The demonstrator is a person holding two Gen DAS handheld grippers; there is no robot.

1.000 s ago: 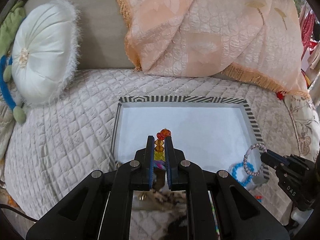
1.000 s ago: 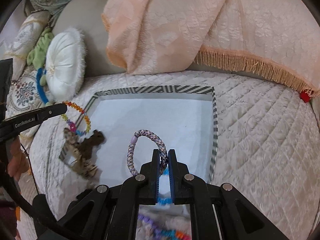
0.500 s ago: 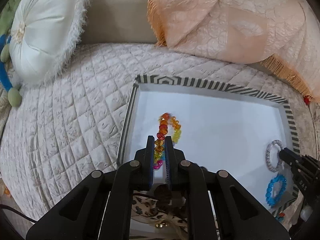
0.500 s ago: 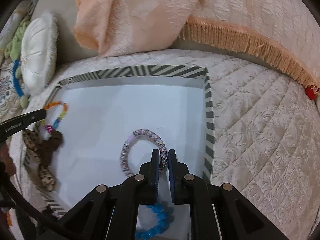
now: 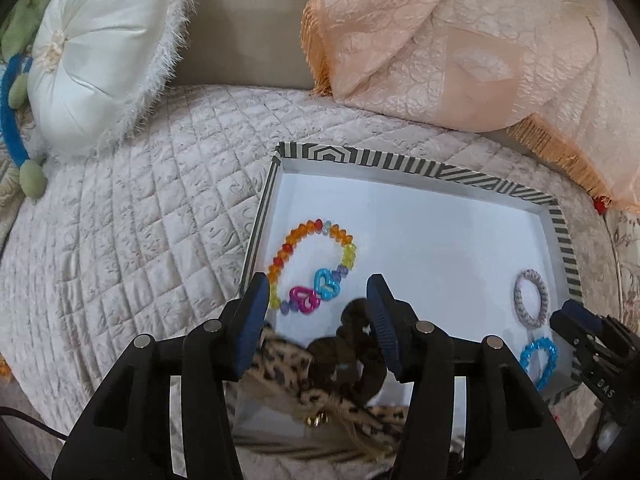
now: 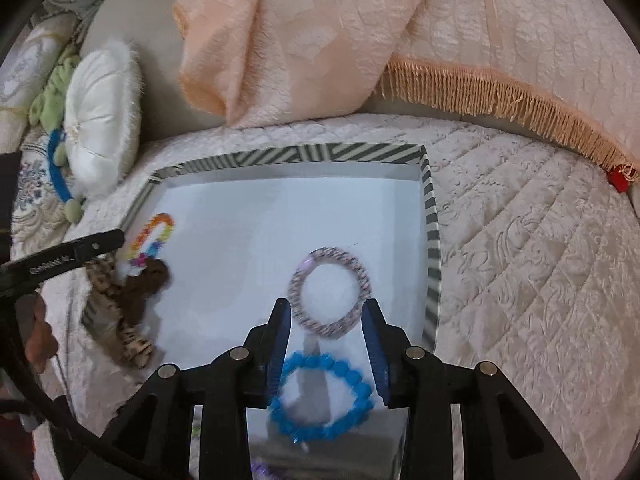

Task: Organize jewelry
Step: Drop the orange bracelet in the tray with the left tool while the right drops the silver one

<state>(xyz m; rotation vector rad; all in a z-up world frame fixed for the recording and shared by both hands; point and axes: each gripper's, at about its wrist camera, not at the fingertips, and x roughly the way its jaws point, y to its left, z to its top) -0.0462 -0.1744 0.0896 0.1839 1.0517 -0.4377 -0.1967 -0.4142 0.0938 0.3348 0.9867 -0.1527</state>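
Observation:
A white tray with a striped rim (image 5: 400, 162) (image 6: 320, 154) sits on the quilted bed. A multicolour beaded bracelet (image 5: 310, 264) (image 6: 154, 236) lies at the tray's left side, just ahead of my open, empty left gripper (image 5: 320, 292). A grey braided ring (image 6: 330, 292) (image 5: 531, 297) lies at the tray's right side, just ahead of my open, empty right gripper (image 6: 325, 316). A blue beaded bracelet (image 6: 322, 398) (image 5: 539, 358) lies below the right gripper. A brown scrunchie with a leopard-print bow (image 5: 344, 368) (image 6: 128, 300) lies under the left gripper.
A white round cushion (image 5: 100, 60) and a peach fringed blanket (image 5: 460, 48) lie behind the tray. Quilted bedcover (image 6: 540, 280) surrounds the tray. A blue and green toy (image 5: 16, 128) is at the far left.
Both grippers have opened and let go: the beaded bracelet and the braided ring now lie on the tray floor.

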